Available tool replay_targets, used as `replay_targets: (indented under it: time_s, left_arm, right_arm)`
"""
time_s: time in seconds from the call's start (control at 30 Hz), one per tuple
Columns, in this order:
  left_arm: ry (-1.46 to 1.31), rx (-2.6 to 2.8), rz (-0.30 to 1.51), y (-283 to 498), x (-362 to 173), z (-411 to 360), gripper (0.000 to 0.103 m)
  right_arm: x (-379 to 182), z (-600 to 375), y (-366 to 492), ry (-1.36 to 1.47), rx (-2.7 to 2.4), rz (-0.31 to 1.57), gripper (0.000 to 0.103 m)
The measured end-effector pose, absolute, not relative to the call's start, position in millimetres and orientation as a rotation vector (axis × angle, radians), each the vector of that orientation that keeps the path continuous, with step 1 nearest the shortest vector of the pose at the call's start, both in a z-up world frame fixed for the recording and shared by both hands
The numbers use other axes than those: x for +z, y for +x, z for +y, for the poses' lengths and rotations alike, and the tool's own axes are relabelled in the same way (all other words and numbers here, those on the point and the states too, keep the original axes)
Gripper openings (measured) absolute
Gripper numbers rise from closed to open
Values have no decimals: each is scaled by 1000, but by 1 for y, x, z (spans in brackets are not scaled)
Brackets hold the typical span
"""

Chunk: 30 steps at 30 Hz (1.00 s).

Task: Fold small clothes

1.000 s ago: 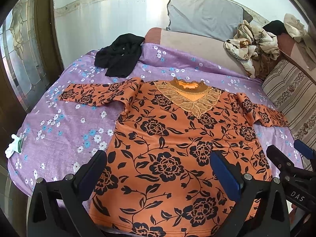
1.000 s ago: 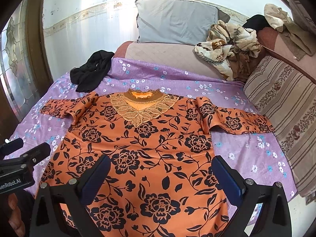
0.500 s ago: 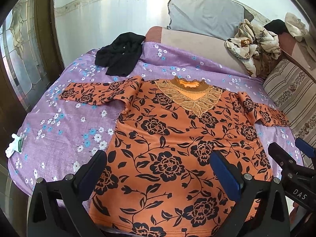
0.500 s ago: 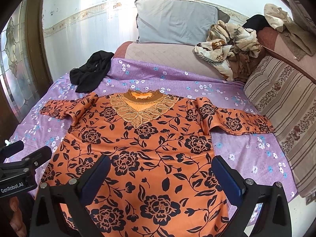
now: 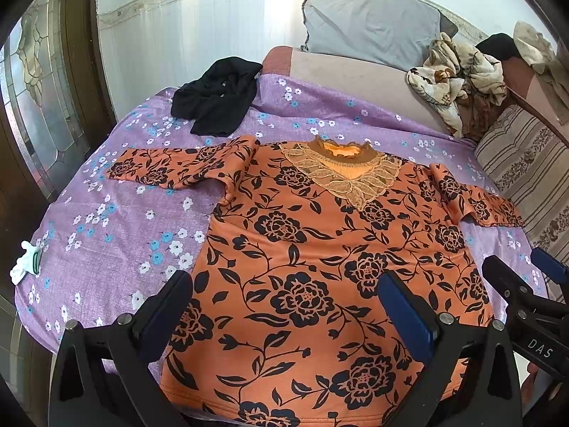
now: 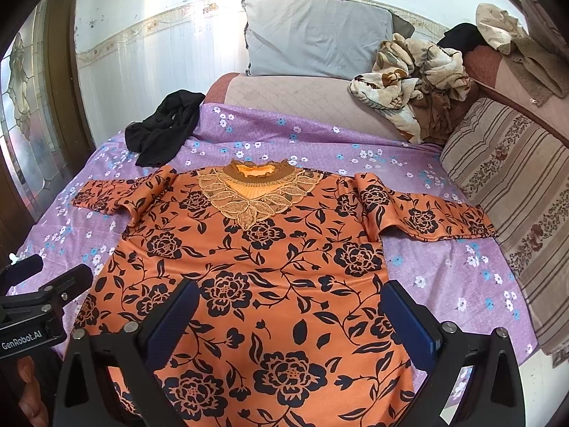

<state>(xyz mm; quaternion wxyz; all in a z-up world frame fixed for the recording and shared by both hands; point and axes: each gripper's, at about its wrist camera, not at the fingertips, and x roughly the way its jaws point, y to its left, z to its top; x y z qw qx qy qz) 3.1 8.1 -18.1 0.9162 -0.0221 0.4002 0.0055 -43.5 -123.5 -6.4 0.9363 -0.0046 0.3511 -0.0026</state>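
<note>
Orange top with black flowers and a gold lace collar [image 5: 306,249] spread flat, front up, on a purple bed sheet with small white and blue flowers [image 5: 117,220]. Collar at the far end, bottom hem at the near end, so the long way of the top running straight away from both tools. Sleeves sticking out to each side: left sleeve [image 5: 170,170] a bit bunched at the armpit, right sleeve [image 6: 423,213] flatter and reaching toward a striped brown cushion [image 6: 512,192]. Left gripper [image 5: 284,306] hanging over the near left part of the hem, fingers spread wide, nothing between them. Right gripper [image 6: 291,309] hanging over the near right part of the hem, fingers wide apart too, nothing held. Hard to tell if any finger touches the cloth. Both tools about the same way from the hem, left one nearer the left sleeve, right one nearer the right sleeve. Probably no fold made yet. Next job likely a pinch on a sleeve or a side edge, then a pull across the middle. Farther back, a crumpled black cloth [image 5: 217,96], a grey pillow [image 6: 316,35] and a heap of cream flowery clothes [image 6: 409,78]. Small white thing [image 5: 26,263] by the left edge of the bed. Readable writing: "DAS" on the right tool, seen from the left camera, and "GenRobot.AI" on the left tool, seen from the right camera.
</note>
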Motion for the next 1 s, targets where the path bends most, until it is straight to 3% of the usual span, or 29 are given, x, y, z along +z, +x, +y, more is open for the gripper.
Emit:
replay_targets:
  time_s: [1.0]
  left_arm:
    - [-41,6,841,11,-24,5,103]
  right_arm:
    - [-10,-123,-33,-12,-7,724,103]
